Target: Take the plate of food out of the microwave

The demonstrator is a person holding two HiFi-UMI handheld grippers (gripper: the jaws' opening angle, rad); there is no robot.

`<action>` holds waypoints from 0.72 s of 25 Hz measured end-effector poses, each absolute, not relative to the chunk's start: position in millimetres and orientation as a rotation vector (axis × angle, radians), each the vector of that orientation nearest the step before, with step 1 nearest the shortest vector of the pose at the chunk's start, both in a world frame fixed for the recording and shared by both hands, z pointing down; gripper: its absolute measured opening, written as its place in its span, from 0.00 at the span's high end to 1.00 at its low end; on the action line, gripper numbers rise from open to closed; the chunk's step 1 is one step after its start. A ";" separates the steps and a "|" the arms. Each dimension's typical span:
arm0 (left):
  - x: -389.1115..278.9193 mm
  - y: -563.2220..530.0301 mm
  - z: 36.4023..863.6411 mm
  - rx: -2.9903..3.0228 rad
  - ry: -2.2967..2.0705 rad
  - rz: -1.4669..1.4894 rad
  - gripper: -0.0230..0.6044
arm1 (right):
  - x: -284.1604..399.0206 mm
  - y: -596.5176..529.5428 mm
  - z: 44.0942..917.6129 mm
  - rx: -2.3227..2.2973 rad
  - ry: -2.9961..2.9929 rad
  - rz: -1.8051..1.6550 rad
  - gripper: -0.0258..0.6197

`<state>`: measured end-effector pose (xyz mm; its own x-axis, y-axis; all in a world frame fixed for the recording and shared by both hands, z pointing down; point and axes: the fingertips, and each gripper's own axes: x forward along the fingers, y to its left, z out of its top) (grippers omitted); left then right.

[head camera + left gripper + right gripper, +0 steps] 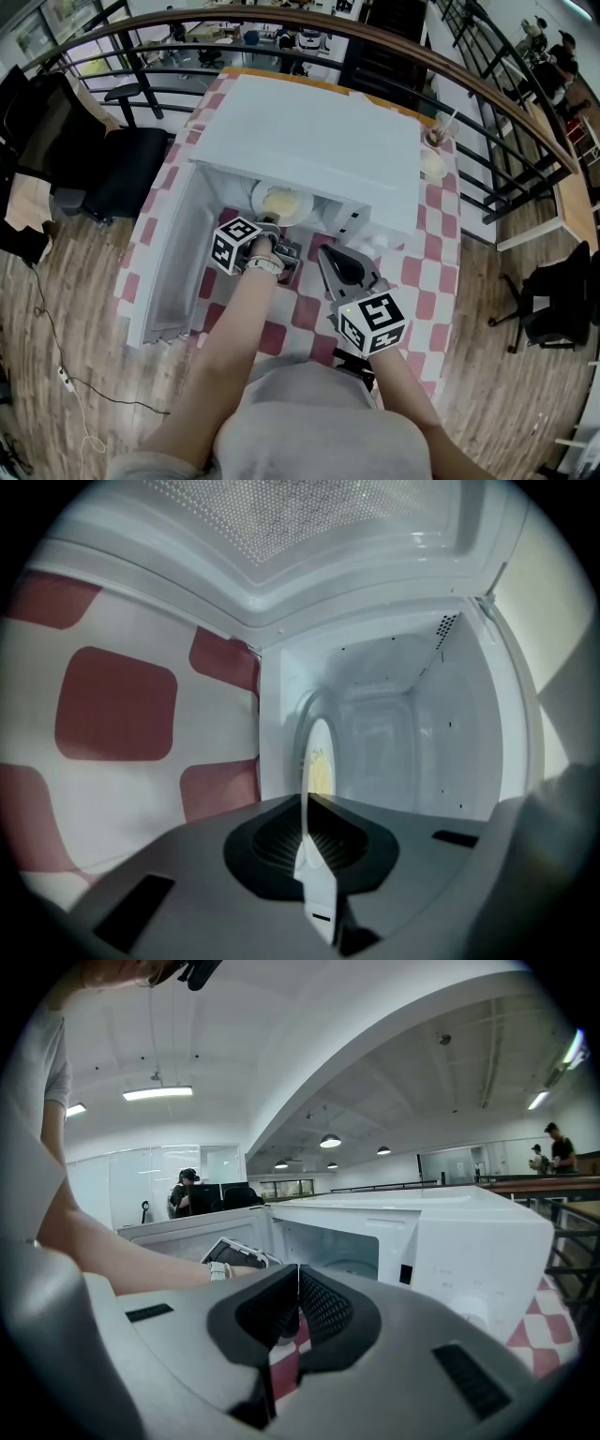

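The white microwave [319, 141] stands open, its door [173, 262] swung out to the left. Inside lies a white plate [281, 202] with pale yellow food. In the left gripper view the plate [320, 761] shows edge-on, and its thin white rim runs between the jaws. My left gripper [272, 227] reaches into the cavity mouth and is shut on that rim [305, 808]. My right gripper [339, 267] hovers over the checkered cloth in front of the microwave, to the right of the left one. It is shut [298, 1283] with nothing between its jaws.
A red-and-white checkered cloth [427, 272] covers the table. A cup with a straw [436, 136] and a small dish [432, 165] stand at the microwave's right. A black chair [131, 169] sits left of the table, and a railing curves behind it.
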<state>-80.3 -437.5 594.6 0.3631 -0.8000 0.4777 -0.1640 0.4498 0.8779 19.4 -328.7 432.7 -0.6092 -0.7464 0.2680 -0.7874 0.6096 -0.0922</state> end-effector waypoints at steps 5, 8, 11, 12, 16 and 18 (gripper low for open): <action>-82.5 -435.9 596.7 1.055 -1.144 -0.554 0.95 | 18.9 -329.3 434.5 1.269 -2.633 0.301 0.92; -83.7 -434.8 598.7 1.054 -1.136 -0.565 0.95 | 18.8 -330.5 434.6 1.273 -2.635 0.303 0.92; -85.6 -432.6 600.4 1.056 -1.135 -0.567 0.95 | 18.2 -331.4 434.2 1.273 -2.638 0.302 0.92; -85.9 -431.8 600.7 1.054 -1.135 -0.568 0.95 | 18.0 -331.8 434.0 1.272 -2.639 0.301 0.92; -86.4 -429.6 601.3 1.054 -1.130 -0.574 0.95 | 17.2 -333.8 433.7 1.269 -2.642 0.298 0.92; -86.6 -429.3 600.2 1.055 -1.127 -0.579 0.95 | 17.0 -334.8 433.5 1.266 -2.644 0.296 0.92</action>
